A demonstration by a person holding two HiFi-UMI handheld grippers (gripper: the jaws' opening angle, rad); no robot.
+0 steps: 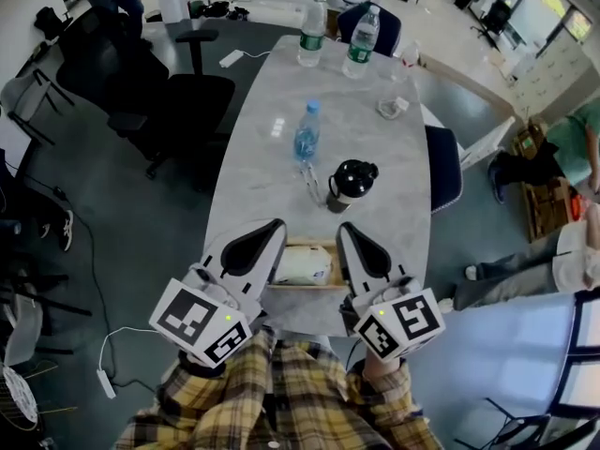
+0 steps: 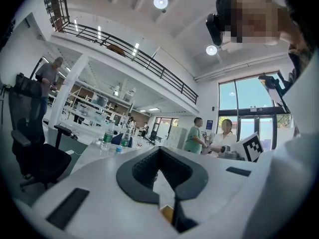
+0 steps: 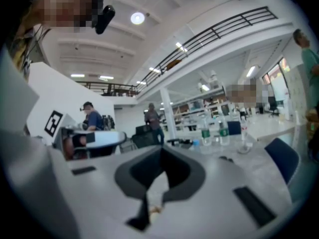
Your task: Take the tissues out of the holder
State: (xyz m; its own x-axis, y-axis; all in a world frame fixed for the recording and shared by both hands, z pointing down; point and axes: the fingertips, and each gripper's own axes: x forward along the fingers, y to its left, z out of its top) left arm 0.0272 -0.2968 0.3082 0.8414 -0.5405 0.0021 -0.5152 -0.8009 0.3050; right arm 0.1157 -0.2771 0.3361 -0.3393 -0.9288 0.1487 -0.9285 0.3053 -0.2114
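- Plaid sleeves [image 1: 225, 397] fill the bottom of the head view, closest of all.
- Left hand-held gripper [image 1: 274, 225]: the jaws are pressed together with nothing between them. In the head view it covers the left end of the holder.
- Tissues [image 1: 302, 265] lie as a white, rounded bundle inside the wooden holder [image 1: 309, 286]. It sits at the near edge of the table [image 1: 272, 92], between the two tips.
- Likely handling: the bundle should be light, soft and easily squashed, so a pinch will sink in. Single sheets could tear, and a light holder may lift along with it. The best hold seems to be the bulging middle of the bundle, pinched across its width, with the other hand-held gripper steadying the holder's rim.
- Right hand-held gripper [image 1: 345, 229]: its jaws are likewise closed tight and empty, and it covers the holder's right end. Either one must spread before it can grasp.
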